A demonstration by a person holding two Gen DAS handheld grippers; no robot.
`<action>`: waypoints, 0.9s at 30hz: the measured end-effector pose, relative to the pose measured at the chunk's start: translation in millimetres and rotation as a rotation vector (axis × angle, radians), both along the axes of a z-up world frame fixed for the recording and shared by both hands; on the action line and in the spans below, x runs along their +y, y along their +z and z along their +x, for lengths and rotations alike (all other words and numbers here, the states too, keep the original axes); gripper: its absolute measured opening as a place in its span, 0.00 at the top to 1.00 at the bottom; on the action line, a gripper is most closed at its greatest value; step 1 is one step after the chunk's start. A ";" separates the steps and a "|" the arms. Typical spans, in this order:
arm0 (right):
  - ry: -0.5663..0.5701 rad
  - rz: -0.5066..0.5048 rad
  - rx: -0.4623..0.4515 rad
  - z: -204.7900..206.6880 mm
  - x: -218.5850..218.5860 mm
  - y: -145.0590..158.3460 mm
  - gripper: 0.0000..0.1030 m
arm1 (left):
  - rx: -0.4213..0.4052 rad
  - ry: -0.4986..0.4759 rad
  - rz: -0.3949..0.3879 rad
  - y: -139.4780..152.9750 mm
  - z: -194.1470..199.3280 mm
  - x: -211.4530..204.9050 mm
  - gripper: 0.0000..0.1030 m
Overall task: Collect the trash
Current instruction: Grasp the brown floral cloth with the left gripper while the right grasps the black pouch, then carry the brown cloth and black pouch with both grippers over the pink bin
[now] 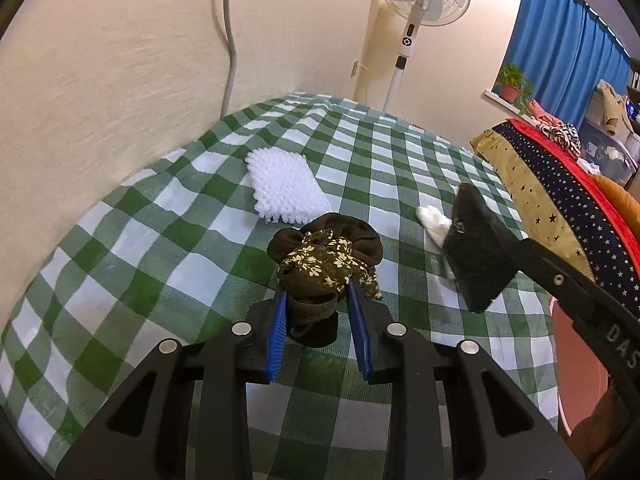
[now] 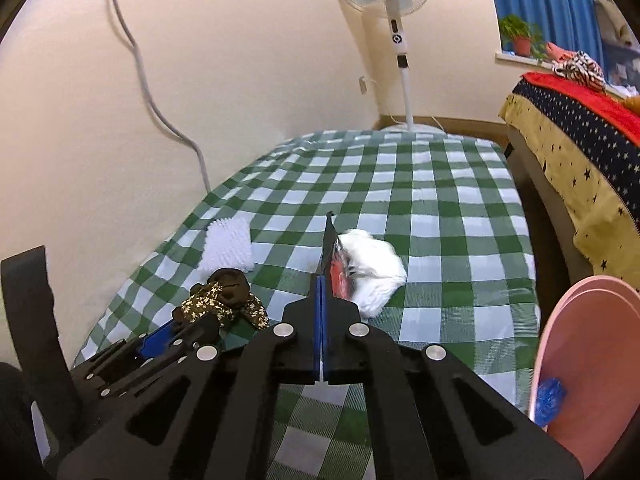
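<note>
- Blue-padded left gripper (image 1: 320,304) clamps a brown floral cloth bundle (image 1: 326,256), lifted just above the checked tablecloth (image 1: 160,240) near its front edge.
- Right gripper (image 2: 326,280) is pinched tight on a white crumpled wad (image 2: 372,270) with a red scrap, mid-cloth toward the right edge.
- Pink bin (image 2: 592,360) waits off the right edge; a white bubbly pad (image 1: 286,186) lies untouched toward the wall-side edge.
- Risk, I'd say: that thin pinch could let the wad slip before it reaches the bin.
</note>
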State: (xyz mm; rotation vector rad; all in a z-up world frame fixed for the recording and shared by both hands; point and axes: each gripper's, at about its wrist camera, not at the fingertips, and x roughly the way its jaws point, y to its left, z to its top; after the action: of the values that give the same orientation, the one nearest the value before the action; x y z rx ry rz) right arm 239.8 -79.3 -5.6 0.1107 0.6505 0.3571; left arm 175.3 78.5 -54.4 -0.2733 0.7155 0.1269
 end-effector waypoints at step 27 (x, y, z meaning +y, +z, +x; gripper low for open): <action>-0.079 0.014 -0.084 -75.9 -48.4 50.6 1.00 | -0.087 -0.075 0.055 42.7 -52.1 -19.0 0.73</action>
State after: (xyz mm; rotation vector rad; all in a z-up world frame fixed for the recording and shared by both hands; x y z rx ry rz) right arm 163.9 -127.7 45.1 0.1338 0.5588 0.2885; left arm 123.2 59.4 -11.7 -0.1981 0.6338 0.0624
